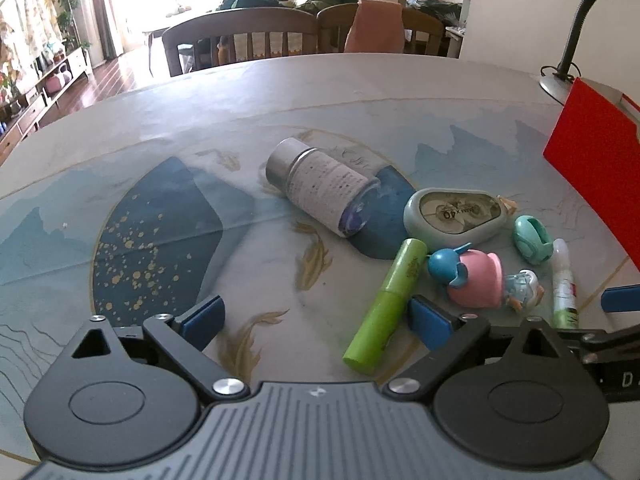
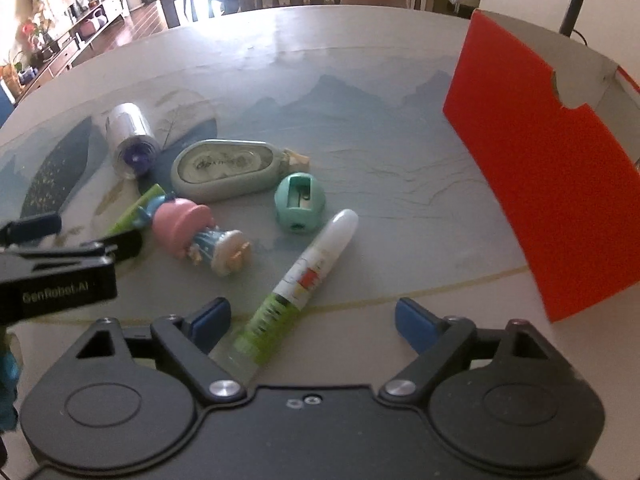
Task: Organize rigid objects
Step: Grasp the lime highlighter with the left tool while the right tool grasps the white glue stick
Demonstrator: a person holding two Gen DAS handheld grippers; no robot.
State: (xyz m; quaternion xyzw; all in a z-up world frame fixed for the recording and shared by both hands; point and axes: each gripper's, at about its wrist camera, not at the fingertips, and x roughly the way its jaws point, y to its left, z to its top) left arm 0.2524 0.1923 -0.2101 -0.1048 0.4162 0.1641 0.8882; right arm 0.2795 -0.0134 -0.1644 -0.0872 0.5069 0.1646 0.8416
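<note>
Two grippers are over the table (image 1: 360, 92), both with the fingers spread wide and nothing between them. The left gripper (image 1: 316, 322) hovers low, and its right blue pad is just beside the lower part of the green tube (image 1: 386, 302), which lies flat and slanted; I cannot tell if the pad touches it. The right gripper (image 2: 312, 322) is also spread wide, and the bottom end of the white and green pen (image 2: 298, 286) lies between its fingers, close to the left pad, with the white cap pointing away.

Near the left gripper, to the right of the green tube, a pink and blue toy figure (image 1: 476, 278) lies on its side. Behind the toy is a grey-green correction tape dispenser (image 1: 454, 212), and beside that a small teal pencil sharpener (image 1: 530, 240). A clear bottle (image 1: 320, 186) with a silver cap and a paper label lies on its side further away, toward the middle of the table.

On the right side of the table stands a red cardboard box (image 2: 536, 172), well apart from the small objects. At the far edge of the table are wooden chairs (image 1: 240, 40), and a desk lamp (image 1: 572, 52) stands behind the box.
</note>
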